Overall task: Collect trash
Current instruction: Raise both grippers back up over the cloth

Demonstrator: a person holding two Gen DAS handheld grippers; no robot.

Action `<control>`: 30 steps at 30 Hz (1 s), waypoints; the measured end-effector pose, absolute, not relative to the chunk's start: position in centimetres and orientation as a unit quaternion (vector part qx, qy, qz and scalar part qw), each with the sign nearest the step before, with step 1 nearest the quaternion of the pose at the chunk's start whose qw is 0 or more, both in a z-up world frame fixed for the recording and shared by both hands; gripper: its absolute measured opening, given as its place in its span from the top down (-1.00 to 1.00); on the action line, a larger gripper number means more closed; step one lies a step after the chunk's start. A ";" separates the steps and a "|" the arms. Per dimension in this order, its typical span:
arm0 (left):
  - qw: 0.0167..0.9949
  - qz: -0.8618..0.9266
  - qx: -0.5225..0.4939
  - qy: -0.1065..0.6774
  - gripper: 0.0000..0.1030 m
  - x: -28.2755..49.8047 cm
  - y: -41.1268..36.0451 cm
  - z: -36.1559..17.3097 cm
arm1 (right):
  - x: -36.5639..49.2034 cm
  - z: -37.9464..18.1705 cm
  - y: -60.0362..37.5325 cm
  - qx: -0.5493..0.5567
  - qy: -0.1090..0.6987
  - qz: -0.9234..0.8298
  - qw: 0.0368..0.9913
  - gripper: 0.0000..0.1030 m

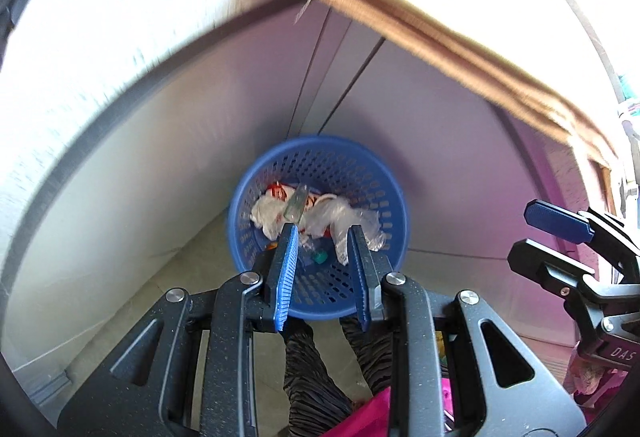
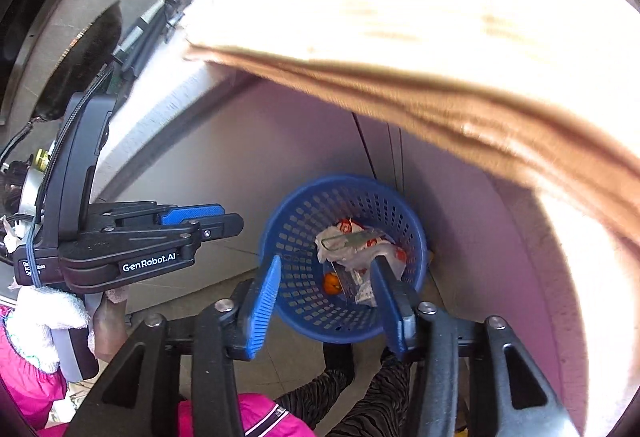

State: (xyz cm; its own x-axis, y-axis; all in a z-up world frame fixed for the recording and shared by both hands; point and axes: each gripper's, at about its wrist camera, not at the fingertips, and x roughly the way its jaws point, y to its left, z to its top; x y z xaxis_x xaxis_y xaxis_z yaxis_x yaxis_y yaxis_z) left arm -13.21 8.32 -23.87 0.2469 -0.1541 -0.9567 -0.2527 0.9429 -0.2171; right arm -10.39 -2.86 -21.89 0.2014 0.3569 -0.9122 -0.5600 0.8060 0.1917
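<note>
A round blue perforated basket [image 1: 320, 157] stands on the floor in a corner, straight below both grippers. Inside lie crumpled white plastic [image 1: 348, 217], a red-and-white wrapper [image 2: 350, 227], a clear plastic piece [image 1: 296, 203], a green cap [image 1: 320, 257] and a small orange item [image 2: 332, 283]. My left gripper [image 1: 322, 233] hangs above the basket with a narrow gap between its blue pads and nothing in it. My right gripper [image 2: 326, 263] is also over the basket [image 2: 344, 185], jaws wider apart and empty. Each gripper shows in the other's view: the right gripper [image 1: 528, 237], the left gripper [image 2: 236, 223].
A beige cloth [image 2: 400, 37] overhangs above the basket at the upper right. White cabinet panels [image 1: 140, 157] close the corner behind and to the left. The floor is pale tile [image 2: 224, 289]. A person's striped trouser legs [image 1: 308, 377] and pink garment [image 2: 24, 369] are at the bottom.
</note>
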 end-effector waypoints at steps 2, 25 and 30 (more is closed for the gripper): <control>0.779 0.033 -0.162 0.605 0.53 -13.0 8.2 -22.8 | -10.5 -21.0 -3.0 -0.091 0.549 0.302 0.774 -0.09; 0.869 0.040 -0.131 0.476 -0.37 -6.3 5.9 -10.7 | -5.4 -8.8 -8.1 -0.076 0.422 0.286 0.857 -0.92; 0.879 0.038 -0.127 0.459 -0.37 -4.4 5.1 -9.5 | -3.4 -7.2 -9.0 -0.075 0.397 0.278 0.872 -0.94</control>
